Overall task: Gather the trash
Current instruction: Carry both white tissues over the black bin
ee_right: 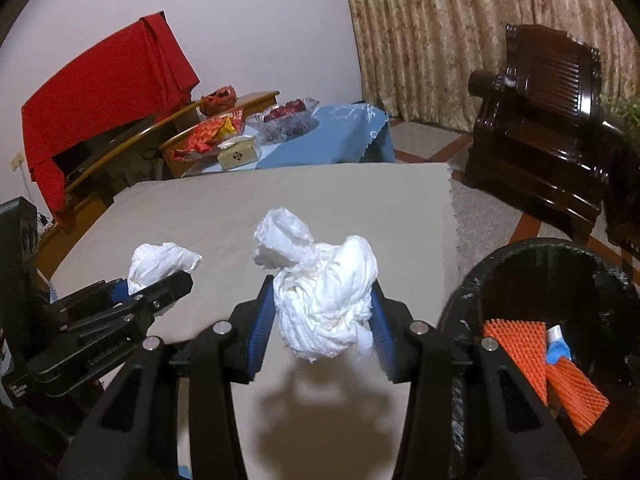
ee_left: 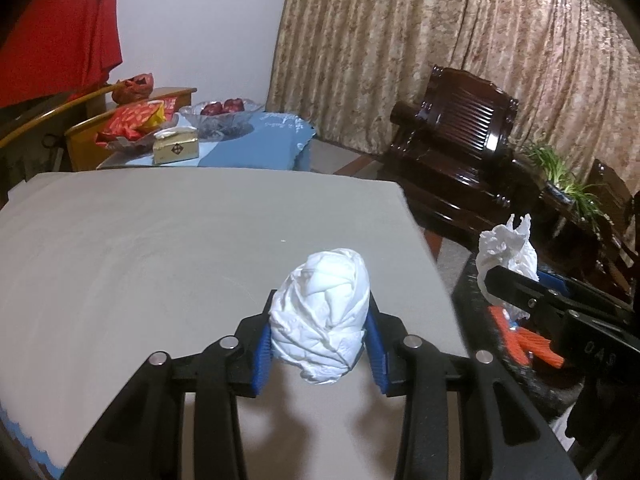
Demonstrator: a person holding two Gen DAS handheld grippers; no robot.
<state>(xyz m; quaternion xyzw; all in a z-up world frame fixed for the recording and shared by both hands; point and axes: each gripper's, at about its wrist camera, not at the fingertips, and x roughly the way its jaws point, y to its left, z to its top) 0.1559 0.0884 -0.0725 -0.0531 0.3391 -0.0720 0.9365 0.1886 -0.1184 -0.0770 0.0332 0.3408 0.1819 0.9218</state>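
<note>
Two crumpled wads of white tissue are hanging in the air above a grey tabletop (ee_left: pixel 140 248), each pinched between blue-padded fingers. The left hand-held gripper (ee_left: pixel 320 330) is closing snugly on a tightly balled tissue wad (ee_left: pixel 322 312) over the near right part of the tabletop, and the right hand-held gripper (ee_right: pixel 322 316) is gripping a looser tissue wad (ee_right: pixel 320 300) whose twisted tail is sticking up and to the left. Just off the tabletop's right edge, a black-lined trash bin (ee_right: pixel 532 256) is standing open, already holding orange foam netting (ee_right: pixel 520 348) and a small blue-and-white item too unclear to name. The risk is probably a drop short of the bin: both wads are light, springy and held only by pad friction, so a quick swing could be shaking one loose onto the tabletop or the floor. The loose tail is also likely to be catching on the bin's liner, or clinging to a pad after release. With both grippers working near each other toward one opening, a collision at the rim seems possible.
</note>
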